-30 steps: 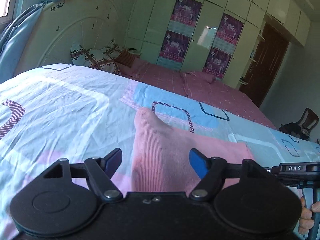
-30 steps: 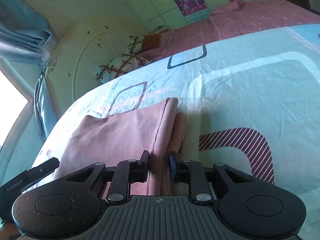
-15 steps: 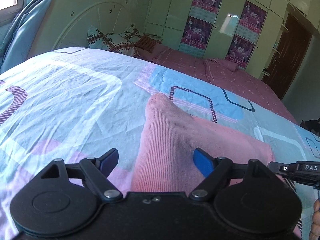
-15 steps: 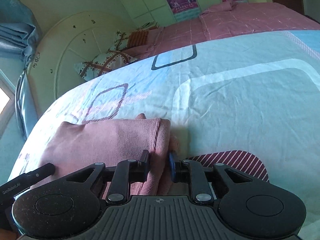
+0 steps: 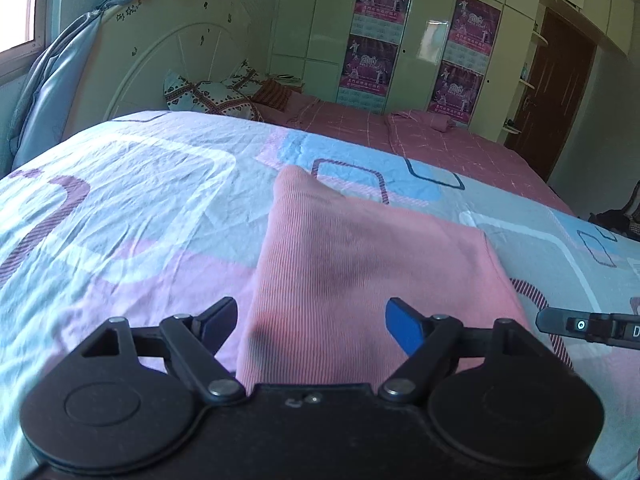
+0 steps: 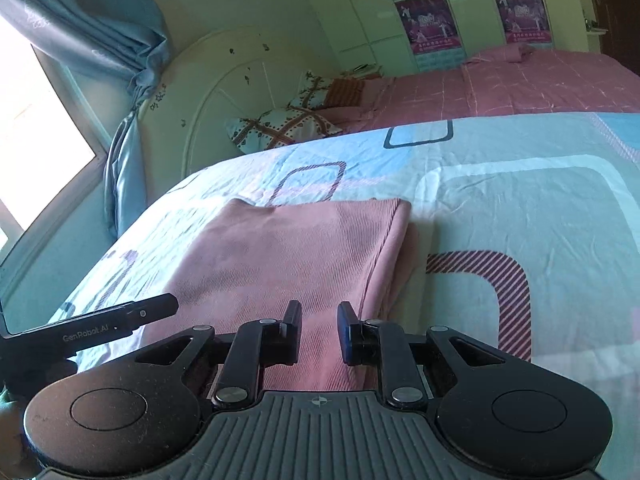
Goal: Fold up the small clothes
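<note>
Bed (image 5: pixel 140 208) fills both views; its quilt in pale blue, white and pink squares lies wrinkled. The pink ribbed cloth (image 5: pixel 360 264) lies flat on the quilt, folded. Its doubled edge runs along the right side in the right wrist view, with a lower layer peeking out beside it. There is bare quilt left of the cloth, right of it and beyond it. Further beyond the cloth are a pink checked sheet (image 5: pixel 440 148), a pillow (image 5: pixel 208 96) and a white headboard (image 5: pixel 172 48). Wardrobe (image 5: pixel 420 60) stands well beyond the cloth, with a brown door (image 5: pixel 568 92) to its right. Blue curtain (image 6: pixel 100 32) hangs far left of the cloth, by the window.

Left tool (image 5: pixel 310 320) is tilted down over the near left part of the cloth. Its jaws are wide and have just been opening; cloth shows between them, and the pads do not touch it. Right tool (image 6: pixel 319 330) is tilted down over the near right part of the cloth, just left of the doubled edge. Its jaws are narrow with cloth showing in the gap; I can't tell whether any cloth is pinched.

Posters (image 5: pixel 380 0) on the wardrobe read "2010"; the rest is too small to read. The side bar of the left tool reads "GenRobot.AI" in the right wrist view.
</note>
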Tool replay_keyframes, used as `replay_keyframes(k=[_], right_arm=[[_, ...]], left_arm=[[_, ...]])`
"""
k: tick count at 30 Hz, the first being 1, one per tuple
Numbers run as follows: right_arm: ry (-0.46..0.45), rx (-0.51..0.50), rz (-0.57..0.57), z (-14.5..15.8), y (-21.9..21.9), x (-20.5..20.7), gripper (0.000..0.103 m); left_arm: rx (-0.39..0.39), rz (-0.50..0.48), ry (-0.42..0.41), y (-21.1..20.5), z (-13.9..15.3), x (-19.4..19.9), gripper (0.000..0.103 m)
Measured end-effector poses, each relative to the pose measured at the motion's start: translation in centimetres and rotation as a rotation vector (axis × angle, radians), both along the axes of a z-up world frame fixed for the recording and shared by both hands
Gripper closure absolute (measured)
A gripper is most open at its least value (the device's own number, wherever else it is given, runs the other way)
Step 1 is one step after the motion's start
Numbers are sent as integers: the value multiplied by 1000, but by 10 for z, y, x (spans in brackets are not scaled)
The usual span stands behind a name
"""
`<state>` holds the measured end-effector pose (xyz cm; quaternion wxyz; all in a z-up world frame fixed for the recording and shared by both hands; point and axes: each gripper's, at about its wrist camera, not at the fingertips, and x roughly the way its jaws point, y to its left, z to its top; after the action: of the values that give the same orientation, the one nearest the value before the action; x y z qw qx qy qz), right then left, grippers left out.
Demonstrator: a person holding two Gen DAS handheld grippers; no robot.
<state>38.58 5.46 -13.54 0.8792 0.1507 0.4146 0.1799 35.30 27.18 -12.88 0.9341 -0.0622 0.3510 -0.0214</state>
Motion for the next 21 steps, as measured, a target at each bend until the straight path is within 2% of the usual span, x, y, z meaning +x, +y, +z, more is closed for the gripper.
replay_keyframes(k=[3,6,8,10,12,13,15,17,21], right_arm=[[6,-52,0,-13,4,-19,84],[58,-140,-27,-38,6,-23,84],[80,-108,-51,-47,1,-24,84],[80,-102,-85,-39,1,-28,84],[47,-116,-116,-32,2,-39,84],[71,-156,-115,-37,5,-42,84],[114,-162,-126,-45,7,-49,84],[114,-154,-171,-35,9,-56,84],[64,-112,-206,-3,16,-87,84]], left_arm=[[5,19,60,6,-23,-9,24],[-58,51,83,15,-37,-10,22],[-45,43,80,12,-33,-12,24],[-24,17,68,8,-26,-17,22],[-6,-1,50,5,-19,-24,10],[0,-4,42,4,-15,-29,7],[4,-1,42,4,-7,-38,1],[16,-1,45,3,3,-48,1],[129,42,99,-2,25,-67,1]])
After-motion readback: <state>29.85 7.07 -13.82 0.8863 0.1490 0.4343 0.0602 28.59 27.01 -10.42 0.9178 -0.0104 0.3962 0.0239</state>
